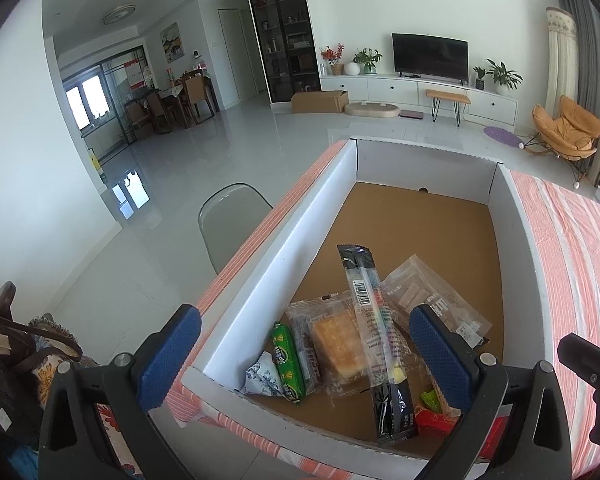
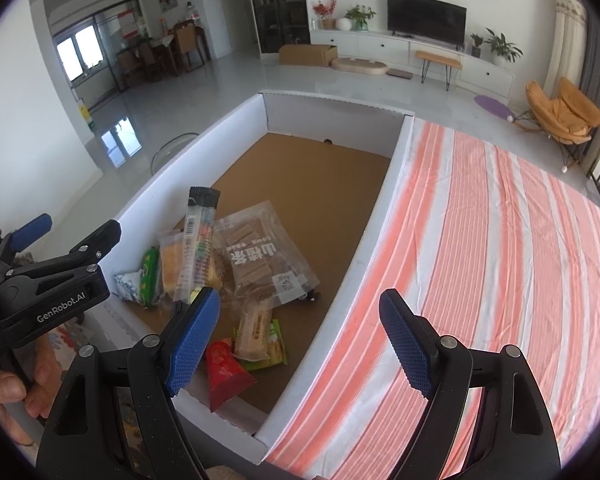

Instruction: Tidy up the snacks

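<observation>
A white cardboard box [image 1: 284,240] with a brown floor holds several snack packets at its near end: a long black-ended stick pack [image 1: 374,332], a clear cake packet [image 1: 338,344], a green roll [image 1: 287,364], a clear packet of brown bars [image 1: 424,292] and a red packet [image 1: 436,420]. My left gripper [image 1: 304,354] is open and empty just above this pile. In the right wrist view the box [image 2: 380,200], the stick pack [image 2: 198,236], the bar packet [image 2: 260,256] and the red packet [image 2: 224,372] show. My right gripper [image 2: 300,340] is open and empty over the box's right wall.
The box sits on a table with a pink and white striped cloth [image 2: 500,260]. A grey chair [image 1: 228,220] stands left of the table. A bag [image 1: 16,344] lies at the lower left. The left gripper [image 2: 44,276] shows at the left of the right wrist view.
</observation>
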Demonstrator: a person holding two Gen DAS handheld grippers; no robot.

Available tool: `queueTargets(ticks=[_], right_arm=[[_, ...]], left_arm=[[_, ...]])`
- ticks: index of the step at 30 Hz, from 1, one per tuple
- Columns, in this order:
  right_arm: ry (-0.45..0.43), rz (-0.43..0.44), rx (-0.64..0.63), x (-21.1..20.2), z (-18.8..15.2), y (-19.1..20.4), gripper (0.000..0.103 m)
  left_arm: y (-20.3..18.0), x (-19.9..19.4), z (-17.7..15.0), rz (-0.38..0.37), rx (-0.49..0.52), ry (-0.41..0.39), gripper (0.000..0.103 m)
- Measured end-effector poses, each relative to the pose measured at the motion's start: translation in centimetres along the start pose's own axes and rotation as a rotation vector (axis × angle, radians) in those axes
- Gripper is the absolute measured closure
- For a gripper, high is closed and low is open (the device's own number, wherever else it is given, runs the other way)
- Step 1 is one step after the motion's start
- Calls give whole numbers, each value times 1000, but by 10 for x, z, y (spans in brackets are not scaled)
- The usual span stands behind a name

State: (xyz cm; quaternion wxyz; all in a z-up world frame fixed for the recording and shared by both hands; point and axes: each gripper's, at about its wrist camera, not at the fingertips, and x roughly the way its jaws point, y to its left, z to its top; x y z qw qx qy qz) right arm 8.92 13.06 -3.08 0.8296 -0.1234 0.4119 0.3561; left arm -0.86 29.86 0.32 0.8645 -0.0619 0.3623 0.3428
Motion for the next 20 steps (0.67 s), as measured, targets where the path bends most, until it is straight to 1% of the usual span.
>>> queueTargets(ticks=[7, 10, 14, 17, 20], right_arm=[[11, -7, -32, 3, 1, 14, 18], [13, -8, -43, 4, 1, 17, 18], [23, -13, -58, 9, -1, 20, 18], [30, -13, -59, 11, -3, 20, 18], [34, -13, -65, 13, -3, 23, 18]], left_arm=[[0, -10, 3, -23, 15, -18, 0], [0, -11, 3, -22, 18, -22, 0], [1, -7, 2, -14, 10, -4, 0], [4, -6, -1, -22, -6, 14, 0], [3, -7, -3, -35, 1, 9, 0]])
